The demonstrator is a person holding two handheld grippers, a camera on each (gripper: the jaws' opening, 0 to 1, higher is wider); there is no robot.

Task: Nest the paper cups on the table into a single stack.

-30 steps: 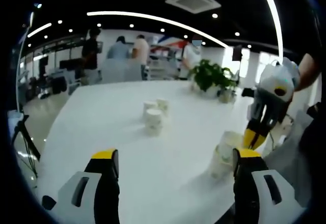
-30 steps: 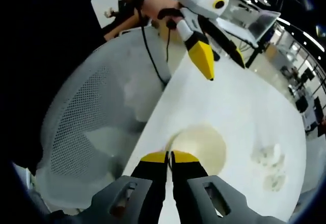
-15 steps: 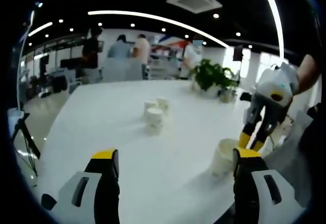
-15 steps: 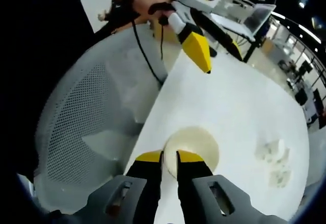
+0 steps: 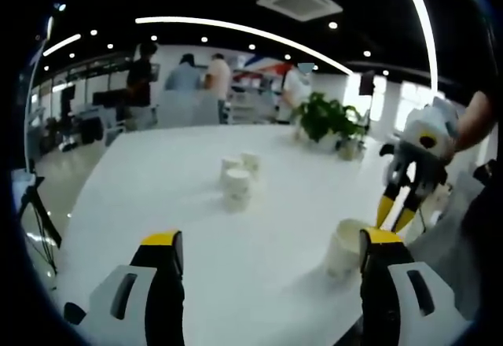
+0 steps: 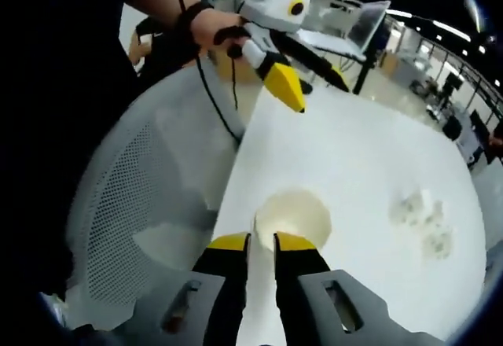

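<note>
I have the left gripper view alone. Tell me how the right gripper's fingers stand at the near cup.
Observer: From above, the right gripper has its fingers a narrow gap apart, tips over the cup at its near rim.
Operator: Report what is inside that cup.
Observer: Nothing; it stands mouth up and empty.
Operator: Say what is beside it.
Observer: A grey mesh chair sits against the table edge close to the cup.

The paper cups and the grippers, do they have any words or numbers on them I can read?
No readable text.
Near paper cup: plain, no print.
Far cups: too small and blurred to tell.
Left gripper and right gripper: yellow tips, no lettering visible.
</note>
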